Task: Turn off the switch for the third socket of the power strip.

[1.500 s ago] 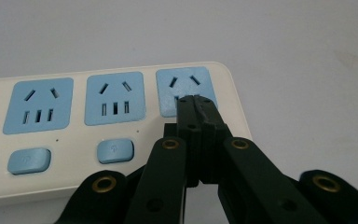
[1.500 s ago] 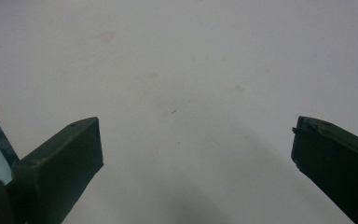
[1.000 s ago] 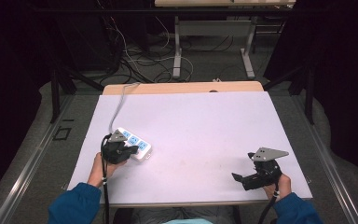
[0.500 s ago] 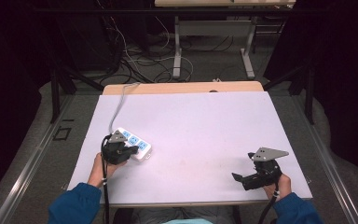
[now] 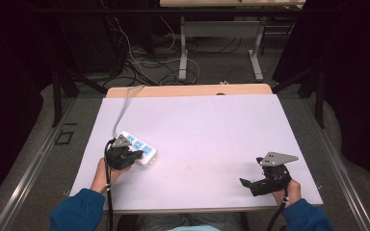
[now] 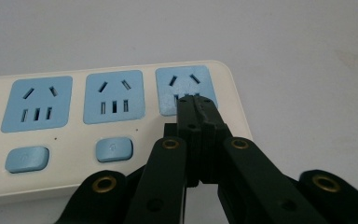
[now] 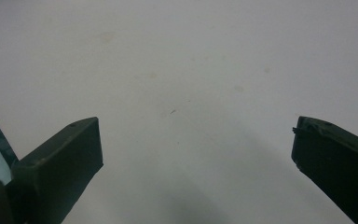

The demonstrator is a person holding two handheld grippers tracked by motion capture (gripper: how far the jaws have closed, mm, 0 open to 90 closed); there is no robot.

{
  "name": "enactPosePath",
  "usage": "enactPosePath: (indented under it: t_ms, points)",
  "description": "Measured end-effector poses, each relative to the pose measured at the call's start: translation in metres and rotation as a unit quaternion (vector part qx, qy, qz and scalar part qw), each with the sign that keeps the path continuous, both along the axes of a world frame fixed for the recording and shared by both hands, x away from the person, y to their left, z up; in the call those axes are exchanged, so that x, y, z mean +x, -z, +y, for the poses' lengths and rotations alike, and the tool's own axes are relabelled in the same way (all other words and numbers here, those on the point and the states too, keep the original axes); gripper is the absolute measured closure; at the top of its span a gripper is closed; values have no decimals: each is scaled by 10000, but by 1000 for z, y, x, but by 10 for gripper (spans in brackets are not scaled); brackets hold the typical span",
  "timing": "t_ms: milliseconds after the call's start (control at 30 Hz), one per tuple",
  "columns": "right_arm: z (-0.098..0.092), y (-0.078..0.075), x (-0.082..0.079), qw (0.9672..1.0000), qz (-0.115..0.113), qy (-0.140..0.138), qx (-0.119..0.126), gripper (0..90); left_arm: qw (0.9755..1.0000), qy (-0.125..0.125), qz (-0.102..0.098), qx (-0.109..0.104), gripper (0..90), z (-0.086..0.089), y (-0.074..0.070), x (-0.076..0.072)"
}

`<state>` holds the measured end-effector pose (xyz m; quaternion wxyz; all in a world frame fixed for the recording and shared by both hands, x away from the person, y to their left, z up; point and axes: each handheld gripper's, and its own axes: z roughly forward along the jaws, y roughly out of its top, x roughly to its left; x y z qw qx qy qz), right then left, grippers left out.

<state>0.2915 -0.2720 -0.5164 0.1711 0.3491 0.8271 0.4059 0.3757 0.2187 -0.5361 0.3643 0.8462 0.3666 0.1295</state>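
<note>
Over the power strip, left gripper has jaws closed, empty, tips on the end socket; press straight down, gently. Right gripper waits wide open, empty.

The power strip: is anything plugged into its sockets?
No. The power strip shows three blue sockets, all empty; the shut left hand-held gripper covers part of one.

In the left gripper view, the closed jaws of the left gripper are covering part of the third socket on the power strip, whose left end is running off the frame. In the high view, the strip's grey cable is disappearing past the table's far edge. The person's sleeves are being cropped at the bottom.
</note>
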Motion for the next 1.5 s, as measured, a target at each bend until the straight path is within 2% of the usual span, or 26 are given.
enactPosePath:
  t_ms: [467, 600, 667, 767, 800, 833, 867, 933, 1133, 1167, 1233, 1500]
  points:
    - [0, 0, 0, 10000, -35, -6, -27, 14, 10000, 2, -46, 10, 900, -1, 0, 0]
    - [0, -1, 0, 9999, 73, -29, -70, 14, 10000, 4, -52, 18, 900, -1, 0, 0]
    - [0, 0, 0, 10000, -48, -16, 8, 14, 10000, 0, -59, 25, 900, -1, 0, -1]
    - [-1, -1, 0, 9999, 44, -39, -88, 14, 10000, 4, -54, 15, 900, -1, 0, 0]
    - [0, 0, 0, 10000, -53, -14, 10, 14, 10000, 2, -58, 21, 900, -1, 0, -1]
    - [0, -1, 0, 9999, 64, -36, -73, 14, 10000, -8, -60, 42, 900, -1, 0, -1]
    - [0, -1, 0, 9999, 75, -26, -68, 14, 10000, 9, -31, 71, 900, -1, 0, -1]
    - [0, 0, 0, 10000, -6, 4, -14, 14, 10000, 16, -33, 70, 900, -1, -1, -1]
    - [0, 0, 0, 10000, -15, 1, -7, 14, 9999, 51, -48, 76, 900, -1, -1, 0]
    - [0, -1, 0, 9999, 70, -27, -70, 14, 10000, 36, -43, 65, 900, -1, -1, 0]
    - [0, 0, 0, 10000, -14, 0, -14, 14, 10000, 42, -44, 69, 900, -1, -1, 0]
    - [0, -1, 0, 10000, 12, -13, -23, 14, 9998, 64, -133, 137, 900, -4, 0, -2]
